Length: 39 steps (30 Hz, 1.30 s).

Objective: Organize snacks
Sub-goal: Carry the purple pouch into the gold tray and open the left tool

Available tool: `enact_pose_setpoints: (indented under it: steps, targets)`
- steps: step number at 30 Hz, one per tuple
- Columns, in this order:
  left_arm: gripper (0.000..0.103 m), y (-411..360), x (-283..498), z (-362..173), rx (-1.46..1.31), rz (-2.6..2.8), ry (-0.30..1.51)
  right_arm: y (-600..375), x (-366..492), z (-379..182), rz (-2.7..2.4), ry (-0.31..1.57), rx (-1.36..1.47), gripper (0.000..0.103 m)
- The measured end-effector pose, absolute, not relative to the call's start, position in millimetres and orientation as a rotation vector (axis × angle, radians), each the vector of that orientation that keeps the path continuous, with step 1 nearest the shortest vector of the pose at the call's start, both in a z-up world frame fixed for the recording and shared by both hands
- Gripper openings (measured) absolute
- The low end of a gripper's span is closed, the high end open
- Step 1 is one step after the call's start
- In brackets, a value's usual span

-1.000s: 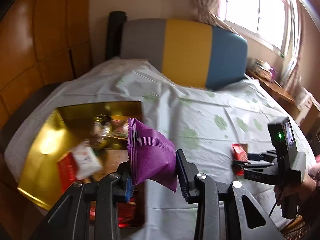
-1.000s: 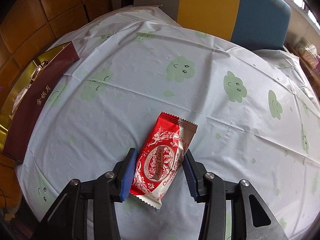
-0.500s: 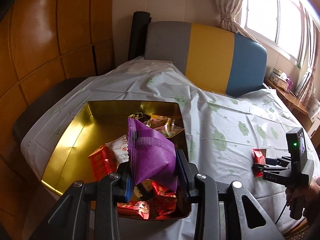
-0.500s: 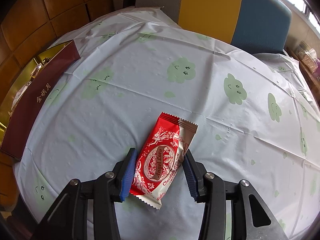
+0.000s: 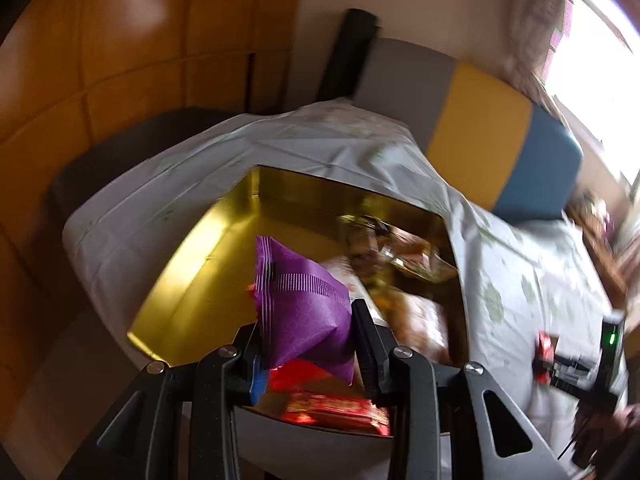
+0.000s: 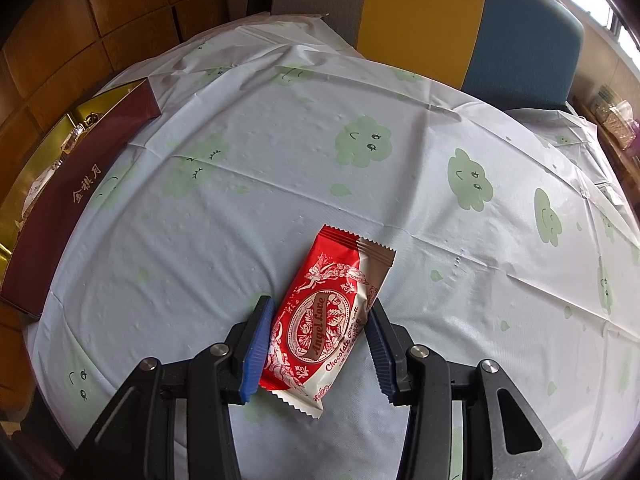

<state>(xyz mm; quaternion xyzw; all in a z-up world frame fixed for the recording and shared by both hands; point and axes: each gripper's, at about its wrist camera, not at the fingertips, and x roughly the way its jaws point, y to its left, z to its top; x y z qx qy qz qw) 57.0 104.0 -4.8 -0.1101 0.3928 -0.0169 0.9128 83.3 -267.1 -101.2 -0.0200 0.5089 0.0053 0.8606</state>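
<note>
A purple snack packet [image 5: 304, 300] sticks up between the pads of my left gripper [image 5: 308, 320], which is shut on it. It hangs over the near part of an open gold-lined box [image 5: 212, 248] that holds several wrapped snacks [image 5: 400, 256]. This view is blurred. My right gripper [image 6: 316, 344] is shut on a red and white chocolate packet [image 6: 332, 304], low over the tablecloth [image 6: 280, 160]. The box [image 6: 80, 192] shows its dark red wall at the left of the right wrist view. The right gripper [image 5: 560, 364] also shows at the right of the left wrist view.
A chair back [image 6: 420, 8] in grey, yellow and blue stands behind the table. Wooden wall panels [image 5: 120, 40] run along the left, with a dark seat [image 5: 100, 140] below them. A side shelf with small items [image 6: 616, 120] is at the far right, under a bright window.
My left gripper has carried the purple packet leftward over the gold box and rolled, so the box now fills more of its view. The right gripper and red packet have not moved.
</note>
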Motion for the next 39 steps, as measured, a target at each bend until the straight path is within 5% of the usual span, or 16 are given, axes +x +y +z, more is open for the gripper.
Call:
enact_pose_setpoints:
  steps: [17, 39]
  targets:
    - [0.043, 60, 86, -59, -0.273, -0.171, 1.009, -267, 84, -102, 0.012, 1.070, -0.042, 0.046]
    - [0.052, 91, 66, -44, -0.275, -0.089, 0.955, -267, 83, -102, 0.010, 1.064, -0.056, 0.047]
